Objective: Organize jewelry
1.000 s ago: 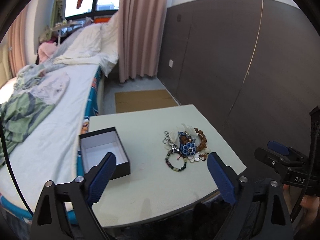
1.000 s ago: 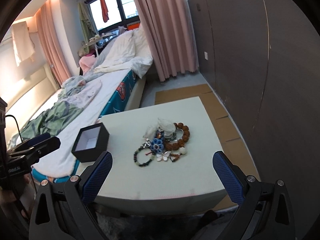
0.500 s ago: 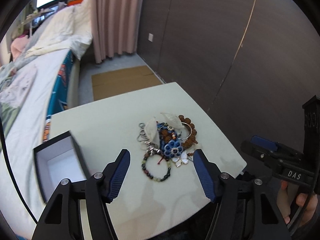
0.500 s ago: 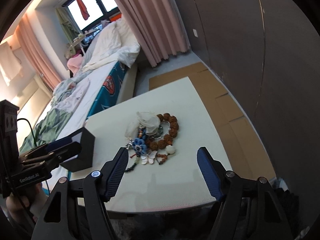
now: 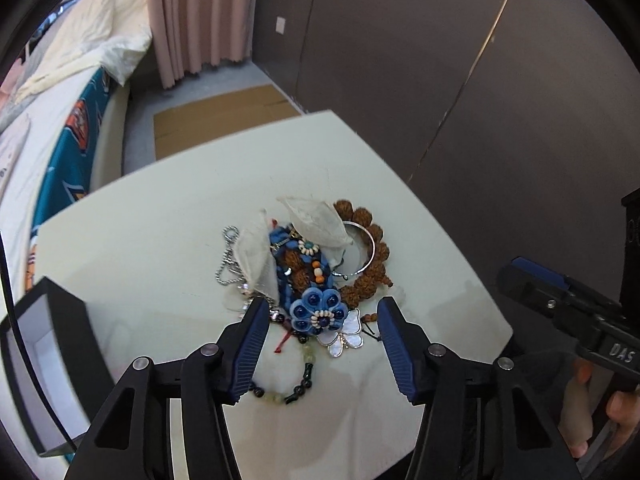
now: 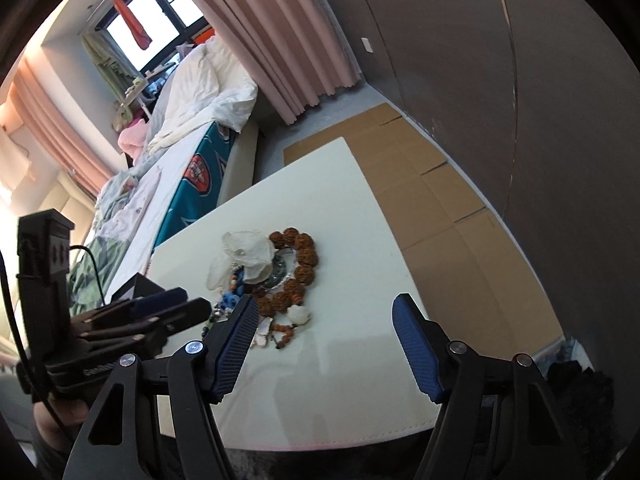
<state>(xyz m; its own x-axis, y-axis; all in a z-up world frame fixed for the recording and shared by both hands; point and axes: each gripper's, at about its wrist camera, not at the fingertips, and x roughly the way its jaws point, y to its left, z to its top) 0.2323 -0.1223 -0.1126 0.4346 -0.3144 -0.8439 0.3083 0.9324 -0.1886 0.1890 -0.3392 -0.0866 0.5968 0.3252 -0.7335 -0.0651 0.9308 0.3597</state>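
While the jewelry pile (image 5: pixel 316 276) is lying mid-table (image 5: pixel 160 240), left gripper (image 5: pixel 320 320) fingers are closing around its blue flower (image 5: pixel 318 310), touching nothing; right gripper (image 6: pixel 322 316) is hanging open, empty. Tangled, light strands probably snag, so lifting the flower seems safest.

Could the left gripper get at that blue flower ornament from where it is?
Probably yes. The left gripper hangs over the pile, its closing jaws either side of the blue flower ornament with nothing on top of it, though other jewelry lies tangled around.

left claw (image 5: pixel 320 320): closing, nothing gripped | right claw (image 6: pixel 326 312): open, empty
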